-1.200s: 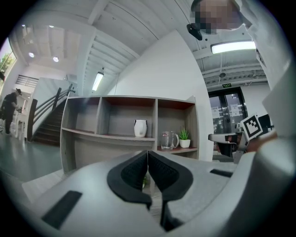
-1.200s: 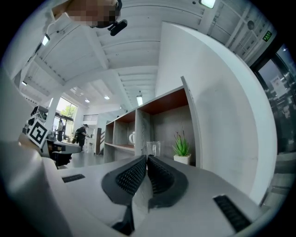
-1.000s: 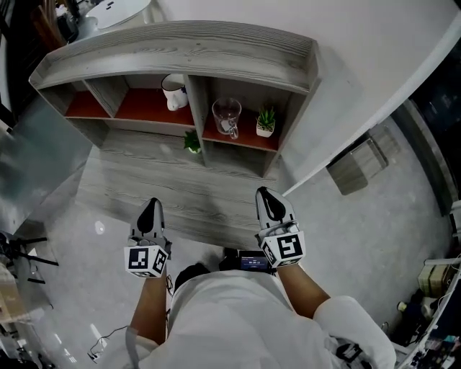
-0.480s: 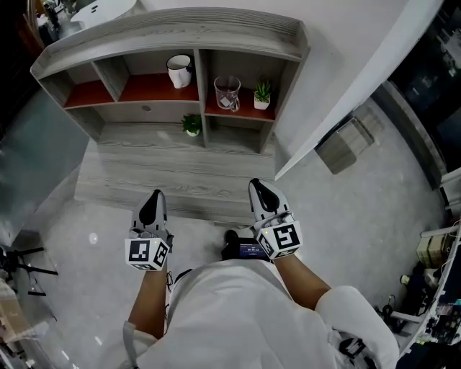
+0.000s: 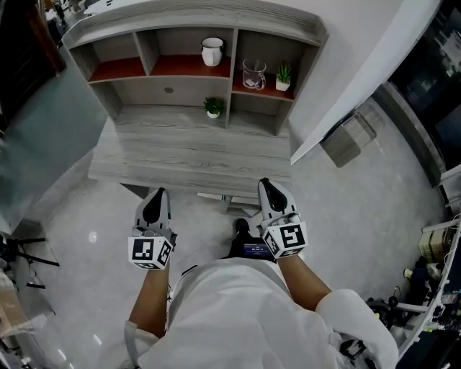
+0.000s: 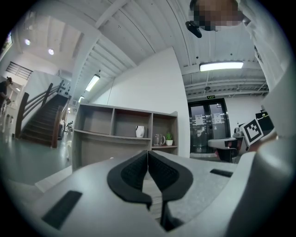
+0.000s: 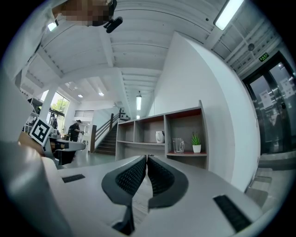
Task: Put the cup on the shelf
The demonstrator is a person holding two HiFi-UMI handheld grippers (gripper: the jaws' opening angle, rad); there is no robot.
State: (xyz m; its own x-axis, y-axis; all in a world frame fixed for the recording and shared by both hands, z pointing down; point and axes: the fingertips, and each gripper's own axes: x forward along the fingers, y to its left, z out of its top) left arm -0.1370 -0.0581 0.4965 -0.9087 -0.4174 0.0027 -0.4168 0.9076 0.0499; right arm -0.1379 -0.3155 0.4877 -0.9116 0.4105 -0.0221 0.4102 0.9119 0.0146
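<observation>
Jaws together, left gripper (image 5: 156, 194), right gripper (image 5: 266, 184), cup (image 5: 212, 51), glass mug (image 5: 253, 73) in shelf (image 5: 194, 16)

Low in the frame, the person is wearing a white short-sleeved shirt (image 5: 238, 317). The left tongs (image 5: 156, 193) and right tongs (image 5: 266, 183) are showing grey shells, black pads (image 6: 132, 173) and white marker cubes (image 5: 150, 253).

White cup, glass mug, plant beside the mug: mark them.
white cup (image 5: 212, 52), head view, on its side wall.
glass mug (image 5: 253, 73), head view, on its clear body.
plant beside the mug (image 5: 283, 74), head view, on its leaves.
</observation>
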